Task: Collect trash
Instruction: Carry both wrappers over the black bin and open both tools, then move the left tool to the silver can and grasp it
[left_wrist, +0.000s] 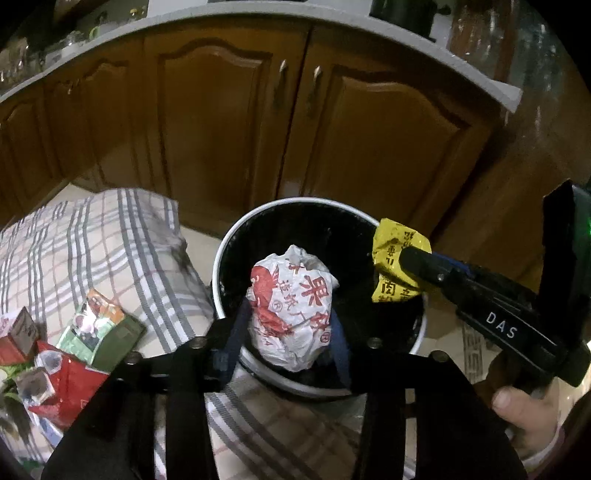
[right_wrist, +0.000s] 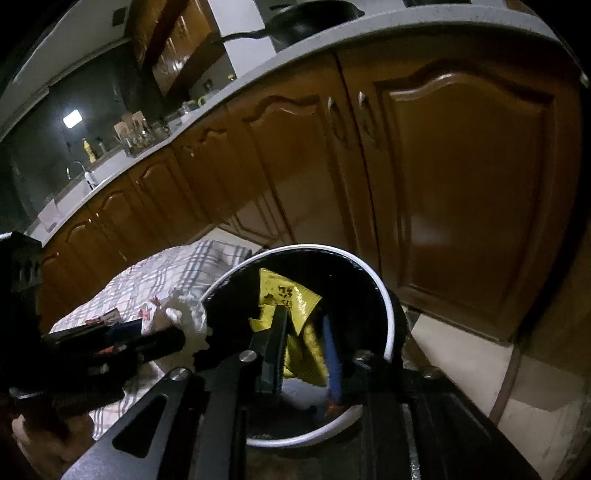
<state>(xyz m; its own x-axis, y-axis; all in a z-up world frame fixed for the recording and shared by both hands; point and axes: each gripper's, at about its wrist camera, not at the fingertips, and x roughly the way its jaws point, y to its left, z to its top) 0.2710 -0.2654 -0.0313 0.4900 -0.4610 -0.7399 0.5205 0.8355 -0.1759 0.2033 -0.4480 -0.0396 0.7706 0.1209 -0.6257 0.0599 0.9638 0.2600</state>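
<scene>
Kitchen floor, both grippers (left_wrist: 291, 325) (right_wrist: 303, 350) pinching wrappers (left_wrist: 291, 299) (right_wrist: 291, 306) over the bin (left_wrist: 221, 251), more litter (left_wrist: 96, 325) left on the cloth (left_wrist: 92, 236).

bin (left_wrist: 221, 254) floor hidden, red packets (left_wrist: 55, 373) cut off at edge

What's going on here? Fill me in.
A person is collecting trash with a tool in each hand. The left tool grips a crumpled white wrapper with red print over the open black bin. The right tool pinches a yellow wrapper above the same bin; neither is released yet. More packets lie on the checked cloth beside the bin.
</scene>
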